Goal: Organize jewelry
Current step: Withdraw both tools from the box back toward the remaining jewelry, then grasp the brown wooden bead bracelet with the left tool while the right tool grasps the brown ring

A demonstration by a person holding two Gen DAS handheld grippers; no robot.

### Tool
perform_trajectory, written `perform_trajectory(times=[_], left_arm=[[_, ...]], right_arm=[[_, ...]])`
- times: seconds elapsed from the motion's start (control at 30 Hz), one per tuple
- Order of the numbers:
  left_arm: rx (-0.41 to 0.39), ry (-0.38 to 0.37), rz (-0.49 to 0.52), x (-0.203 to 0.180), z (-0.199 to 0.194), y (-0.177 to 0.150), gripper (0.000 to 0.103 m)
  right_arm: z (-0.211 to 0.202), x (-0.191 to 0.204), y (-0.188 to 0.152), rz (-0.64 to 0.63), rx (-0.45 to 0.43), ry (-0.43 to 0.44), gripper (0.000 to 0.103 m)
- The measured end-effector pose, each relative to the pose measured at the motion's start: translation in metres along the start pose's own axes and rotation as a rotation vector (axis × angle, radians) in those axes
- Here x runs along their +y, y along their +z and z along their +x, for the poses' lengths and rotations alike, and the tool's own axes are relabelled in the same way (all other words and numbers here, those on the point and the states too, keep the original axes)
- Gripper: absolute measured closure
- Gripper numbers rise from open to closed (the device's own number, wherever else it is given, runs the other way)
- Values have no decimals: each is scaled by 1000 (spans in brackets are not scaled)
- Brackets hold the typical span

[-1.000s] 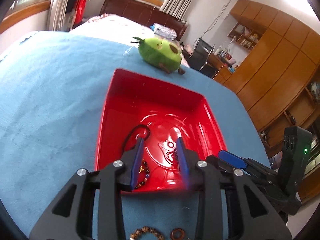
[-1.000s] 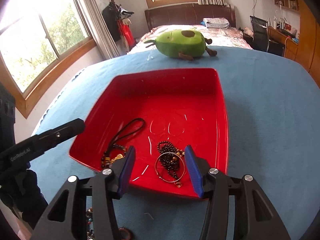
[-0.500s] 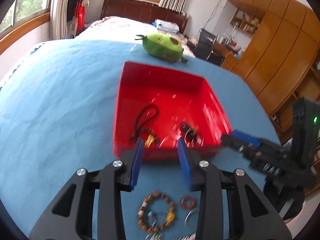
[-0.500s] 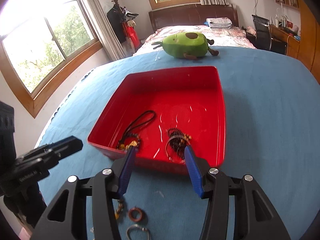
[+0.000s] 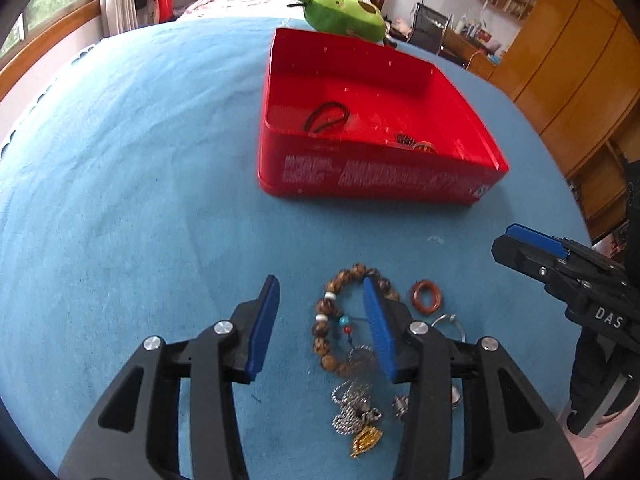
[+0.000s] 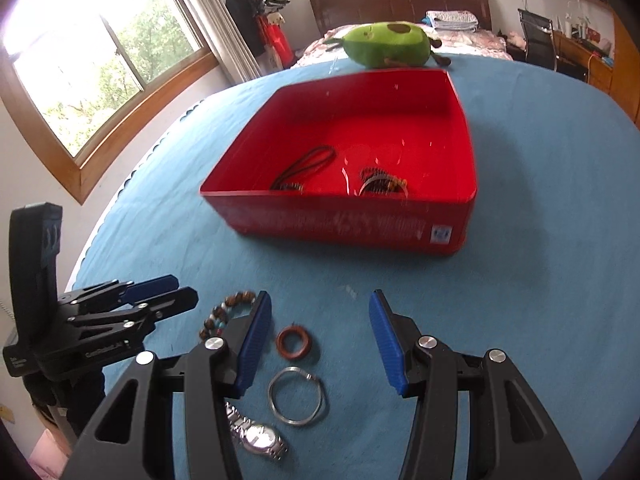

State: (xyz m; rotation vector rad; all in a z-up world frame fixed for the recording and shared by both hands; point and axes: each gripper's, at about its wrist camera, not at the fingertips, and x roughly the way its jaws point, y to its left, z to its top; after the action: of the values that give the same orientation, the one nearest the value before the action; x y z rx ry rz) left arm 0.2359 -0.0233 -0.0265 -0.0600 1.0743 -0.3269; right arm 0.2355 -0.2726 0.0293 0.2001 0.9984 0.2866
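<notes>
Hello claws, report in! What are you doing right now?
Left claw open, opening wider above bead bracelet. Right claw open, empty, over brown ring. Red box ahead, nothing blocking.

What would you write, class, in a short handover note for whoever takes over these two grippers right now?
Left gripper: open, empty, jaws have just been opening, over the beaded bracelet.
Right gripper: open, empty, above the brown ring and silver bangle.
Done: black cord and dark beads lie in the red box.
Left on the blue cloth: bracelet, ring, bangle, watch, silver chain with gold pendant.
</notes>
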Motion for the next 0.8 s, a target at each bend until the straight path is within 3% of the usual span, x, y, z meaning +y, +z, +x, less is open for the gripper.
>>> perform_trajectory(times=[0.57,0.8], left_arm=[[59,46,45,-5,29,-12,62],[45,58,74,-8,37,-9,71]], right_arm=[[22,8,-20,-33,69,-4,52],[28,5,-21,-26,82,-8,52]])
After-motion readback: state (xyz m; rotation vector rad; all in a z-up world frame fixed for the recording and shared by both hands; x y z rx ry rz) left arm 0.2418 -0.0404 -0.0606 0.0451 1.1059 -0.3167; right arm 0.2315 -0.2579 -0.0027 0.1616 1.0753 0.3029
